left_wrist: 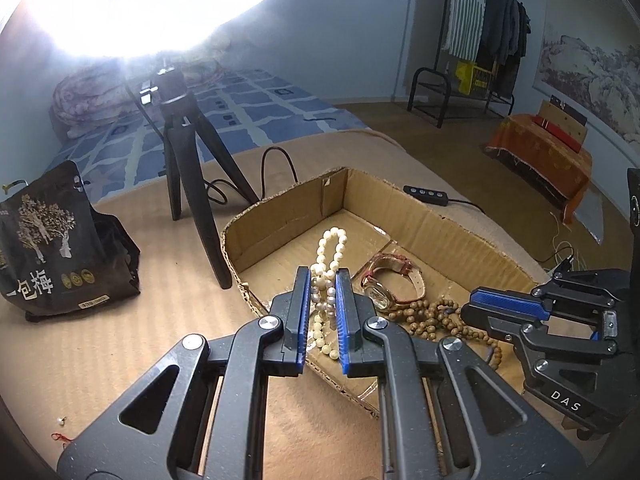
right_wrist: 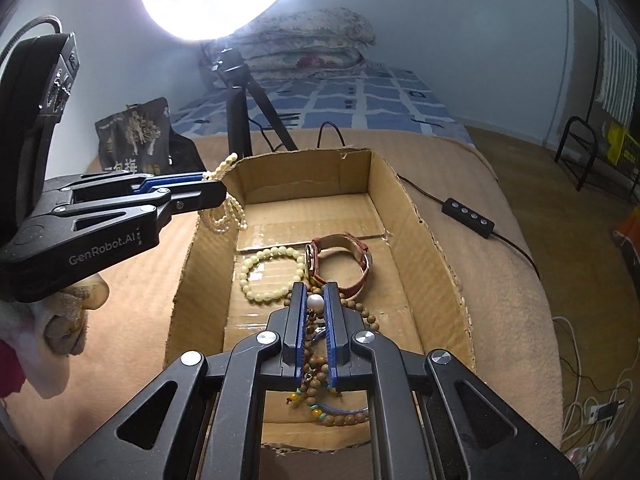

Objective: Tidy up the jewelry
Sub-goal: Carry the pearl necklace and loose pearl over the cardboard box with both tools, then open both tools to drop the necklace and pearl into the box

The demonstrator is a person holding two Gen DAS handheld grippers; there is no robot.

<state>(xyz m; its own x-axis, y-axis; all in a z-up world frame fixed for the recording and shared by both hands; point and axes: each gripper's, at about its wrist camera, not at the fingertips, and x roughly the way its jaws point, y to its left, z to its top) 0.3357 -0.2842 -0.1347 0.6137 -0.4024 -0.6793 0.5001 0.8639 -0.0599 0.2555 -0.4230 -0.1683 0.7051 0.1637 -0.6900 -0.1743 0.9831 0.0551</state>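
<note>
My left gripper is shut on a white pearl necklace and holds it above the left rim of the cardboard box; it also shows in the right wrist view with the pearls hanging from it. My right gripper is shut on a single white pearl over the brown wooden bead string in the box. A watch with a brown strap and a pale yellow bead bracelet lie on the box floor. The watch and wooden beads show in the left wrist view, with my right gripper.
A black tripod with a bright ring light stands behind the box. A black snack bag stands at left. A cable remote lies right of the box. A small pearl lies on the brown cloth at left.
</note>
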